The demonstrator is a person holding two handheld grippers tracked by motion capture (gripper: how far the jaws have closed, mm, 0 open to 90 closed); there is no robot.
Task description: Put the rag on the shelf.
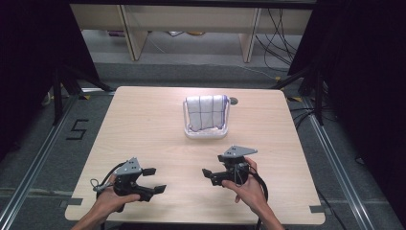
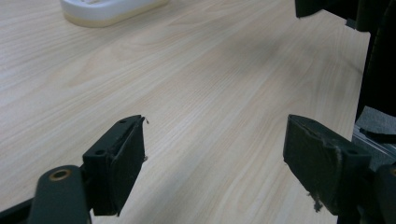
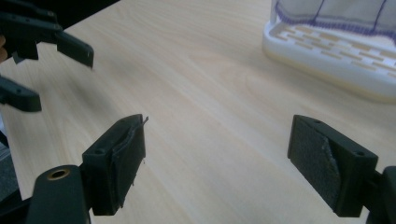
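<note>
On the desk (image 1: 143,124) a rack (image 1: 207,132) stands toward the far edge, a little right of the middle; a folded cloth (image 1: 207,111) sits upright in it; a small round disc (image 1: 233,101) lies just behind the rack's right corner; at the near edge the left tool (image 1: 152,179) and the right tool (image 1: 207,173) lie side by side, well apart from the rack, tips turned toward each other; beyond the desk a bench (image 1: 191,19) stands on the floor.

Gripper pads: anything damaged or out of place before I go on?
Yes. The right gripper pads are frayed, the lining peeling at its edge. The left gripper pads are worn likewise. The cloth sits neatly over its white rack.
</note>
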